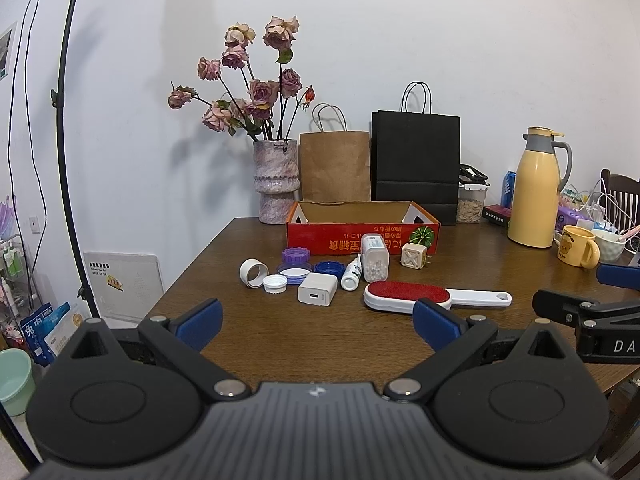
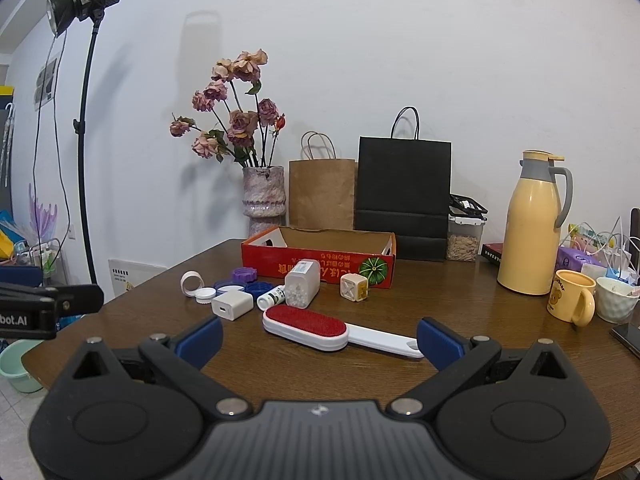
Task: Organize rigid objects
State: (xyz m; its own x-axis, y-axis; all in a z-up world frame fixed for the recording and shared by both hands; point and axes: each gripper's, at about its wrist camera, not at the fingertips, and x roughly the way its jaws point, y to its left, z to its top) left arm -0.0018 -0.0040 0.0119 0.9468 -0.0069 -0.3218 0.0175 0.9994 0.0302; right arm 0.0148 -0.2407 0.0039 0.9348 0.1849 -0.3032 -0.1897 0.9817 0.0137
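A red cardboard box stands open at the back of the brown table. In front of it lie a red-and-white lint brush, a white charger, a clear jar of white beads, a small white bottle, a cream cube adapter, a tape ring, and blue, purple and white lids. My left gripper and right gripper are open and empty, short of the objects.
A flower vase, a brown bag and a black bag stand behind the box. A yellow thermos, a yellow mug and a white cup are at the right. A light stand is left of the table.
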